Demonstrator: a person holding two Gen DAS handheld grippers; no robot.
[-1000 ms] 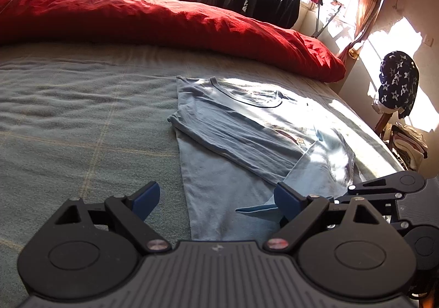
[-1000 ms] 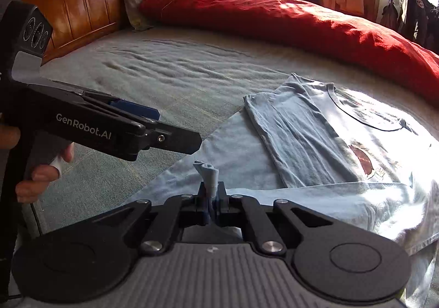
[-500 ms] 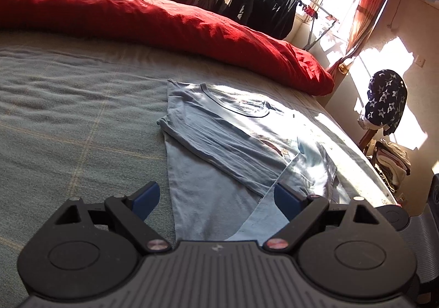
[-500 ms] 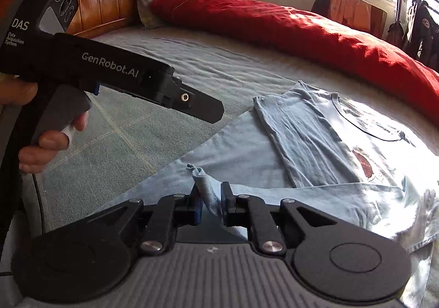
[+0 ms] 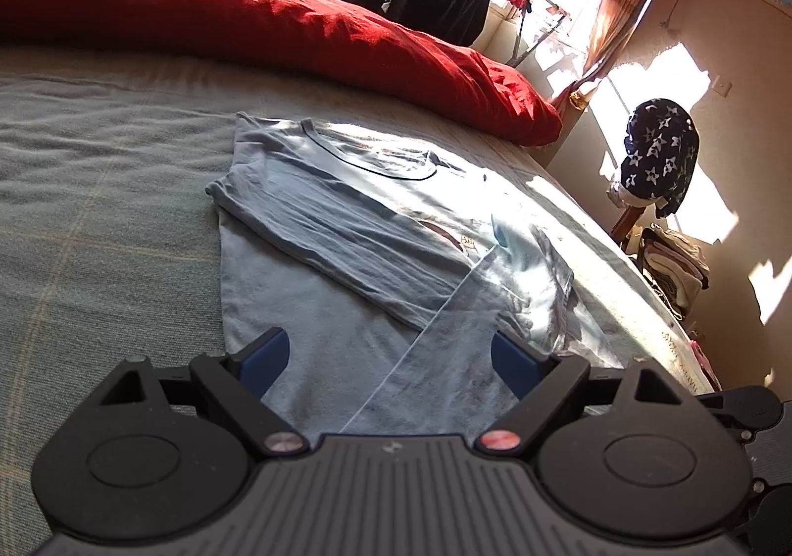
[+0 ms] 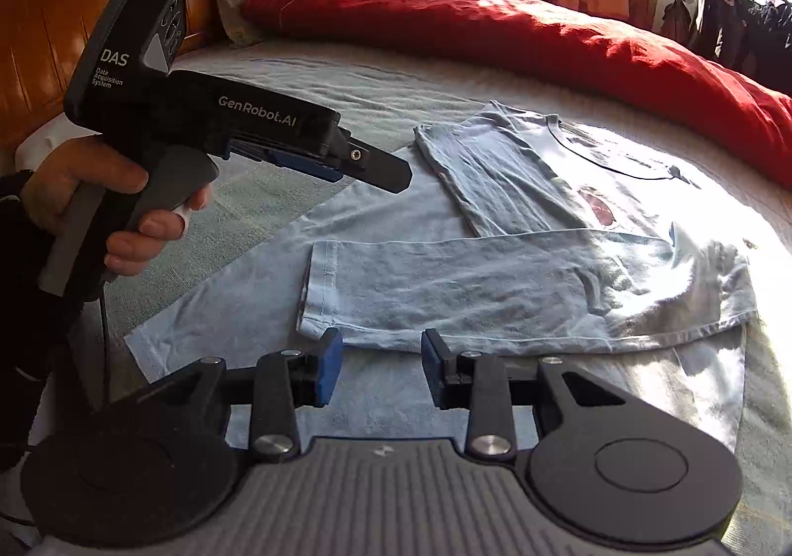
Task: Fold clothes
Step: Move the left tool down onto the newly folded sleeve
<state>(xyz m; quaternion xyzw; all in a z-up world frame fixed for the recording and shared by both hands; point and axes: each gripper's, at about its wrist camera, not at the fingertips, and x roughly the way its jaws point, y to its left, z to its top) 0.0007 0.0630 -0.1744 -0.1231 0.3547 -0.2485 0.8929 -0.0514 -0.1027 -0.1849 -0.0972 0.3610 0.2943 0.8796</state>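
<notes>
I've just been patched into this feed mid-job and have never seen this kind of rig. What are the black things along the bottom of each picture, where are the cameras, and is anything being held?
There is no robot arm here. A person holds a handheld two-finger gripper in each hand, and each gripper carries a fisheye camera looking forward along its fingers. The black parts at the bottom are the gripper itself. One picture comes from the left gripper, the other from the right gripper, which also sees the left tool in the person's hand. On the bed lies a light blue long-sleeved shirt, with both sleeves folded across its body. A red duvet lies behind it. Both grippers are open and hold nothing; the right one hovers just short of the sleeve cuff.
</notes>
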